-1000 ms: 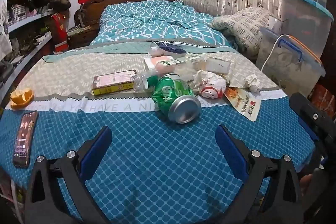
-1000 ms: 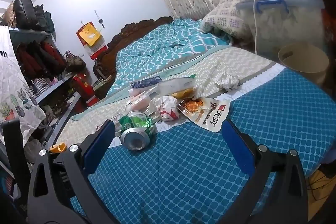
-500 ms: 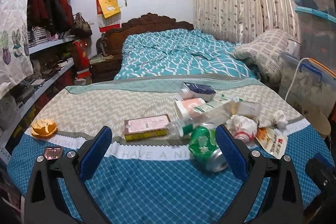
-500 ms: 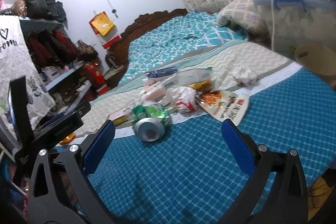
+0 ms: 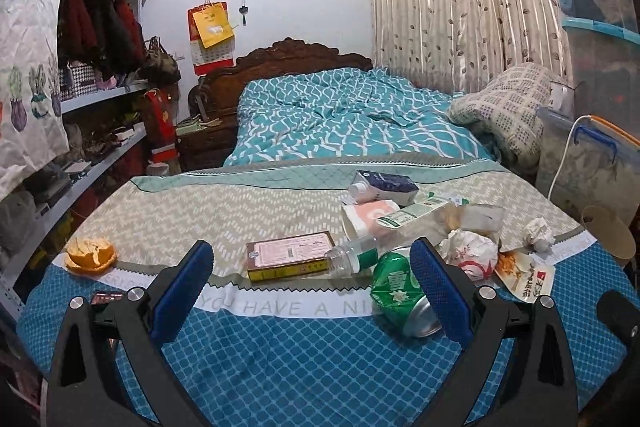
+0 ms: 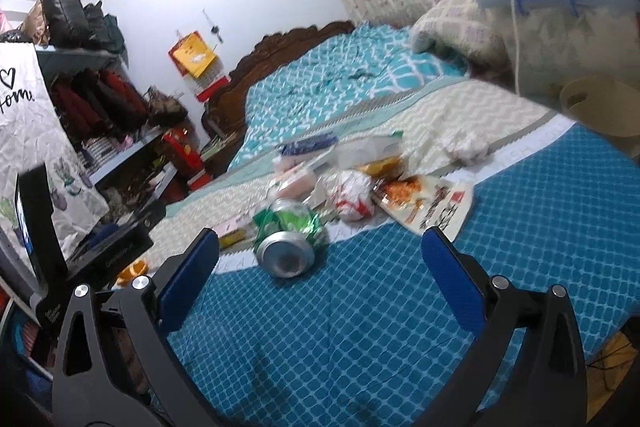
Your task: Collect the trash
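Note:
Trash lies in a heap on the bed's foot: a crushed green can [image 5: 394,289] [image 6: 290,233], a clear plastic bottle [image 5: 354,259], a flat pink box [image 5: 290,255], a crumpled red-and-white wrapper [image 5: 472,253] [image 6: 354,195], a snack packet [image 5: 526,275] [image 6: 430,203], a blue carton [image 5: 386,183] and a paper ball [image 5: 538,233] [image 6: 466,147]. An orange peel [image 5: 90,255] lies at the left. My left gripper [image 5: 308,281] is open and empty, hovering before the heap. My right gripper [image 6: 320,269] is open and empty, short of the can.
A tan waste bin [image 6: 600,105] [image 5: 608,235] stands off the bed's right edge, below stacked plastic storage boxes [image 5: 592,163]. A phone [image 5: 106,297] lies at the bed's left edge. Shelves with clothes [image 5: 100,87] line the left. A folded blanket [image 5: 508,107] sits at the right.
My left gripper has pulled back and tilted up, so the heap looks farther and more of the room shows. My right gripper has moved closer to the can.

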Action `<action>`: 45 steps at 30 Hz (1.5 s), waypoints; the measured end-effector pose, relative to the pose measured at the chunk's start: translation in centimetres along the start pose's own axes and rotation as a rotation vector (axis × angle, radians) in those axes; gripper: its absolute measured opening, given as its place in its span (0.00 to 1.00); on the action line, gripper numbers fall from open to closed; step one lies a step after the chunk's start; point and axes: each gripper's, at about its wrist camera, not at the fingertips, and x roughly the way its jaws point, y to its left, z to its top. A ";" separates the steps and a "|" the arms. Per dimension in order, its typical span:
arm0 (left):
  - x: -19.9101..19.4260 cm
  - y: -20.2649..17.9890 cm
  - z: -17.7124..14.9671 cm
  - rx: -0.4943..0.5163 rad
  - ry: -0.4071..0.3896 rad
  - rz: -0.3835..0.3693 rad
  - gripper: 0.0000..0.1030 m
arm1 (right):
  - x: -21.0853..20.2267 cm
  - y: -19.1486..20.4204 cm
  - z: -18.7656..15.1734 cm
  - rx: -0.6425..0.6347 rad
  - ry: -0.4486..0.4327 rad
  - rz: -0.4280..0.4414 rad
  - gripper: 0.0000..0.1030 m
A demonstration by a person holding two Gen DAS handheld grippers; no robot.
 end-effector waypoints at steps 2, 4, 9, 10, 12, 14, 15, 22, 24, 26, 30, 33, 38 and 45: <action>-0.1 0.0 0.0 -0.001 -0.001 -0.002 0.91 | -0.3 -0.2 0.2 0.002 -0.013 -0.008 0.97; -0.1 -0.1 0.0 -0.001 -0.001 -0.005 0.91 | -0.4 -0.2 0.2 0.004 -0.017 -0.013 0.97; -0.1 -0.1 0.0 0.000 0.001 -0.004 0.91 | -0.4 -0.1 0.1 -0.007 -0.006 -0.010 0.97; -0.1 -0.1 -0.1 -0.002 0.001 -0.005 0.91 | -0.4 0.0 0.1 -0.011 -0.006 -0.011 0.97; -0.1 -0.1 -0.1 -0.002 0.001 -0.003 0.91 | -0.5 0.1 0.1 -0.015 -0.006 -0.015 0.97; -0.2 0.0 -0.1 -0.003 0.001 -0.004 0.91 | -0.4 0.2 0.0 -0.018 -0.003 -0.019 0.97; -0.2 -0.1 -0.2 -0.003 0.000 -0.006 0.91 | -0.3 0.2 0.0 -0.019 -0.002 -0.020 0.97; -0.3 -0.1 -0.3 -0.006 -0.005 -0.023 0.91 | -0.1 0.5 -0.2 -0.035 0.002 -0.023 0.97; -0.3 -0.1 -0.3 -0.008 -0.004 -0.024 0.91 | 0.0 0.5 -0.2 -0.034 0.007 -0.022 0.97; -0.3 -0.1 -0.3 -0.014 -0.002 -0.028 0.91 | 0.1 0.5 -0.3 -0.034 0.013 -0.020 0.97; -0.2 0.0 -0.3 -0.027 -0.001 -0.030 0.91 | 0.1 0.6 -0.3 -0.041 0.016 -0.012 0.97; 0.0 0.0 -0.5 -0.028 -0.003 -0.025 0.91 | 0.1 0.7 -0.3 -0.044 0.015 -0.011 0.97; 0.2 0.2 -0.6 -0.028 -0.003 -0.020 0.91 | -0.3 0.5 -0.3 -0.043 -0.002 -0.021 0.97; 0.4 0.3 -0.9 -0.031 0.000 -0.020 0.91 | -1.1 1.0 -0.1 -0.080 -0.045 -0.046 0.89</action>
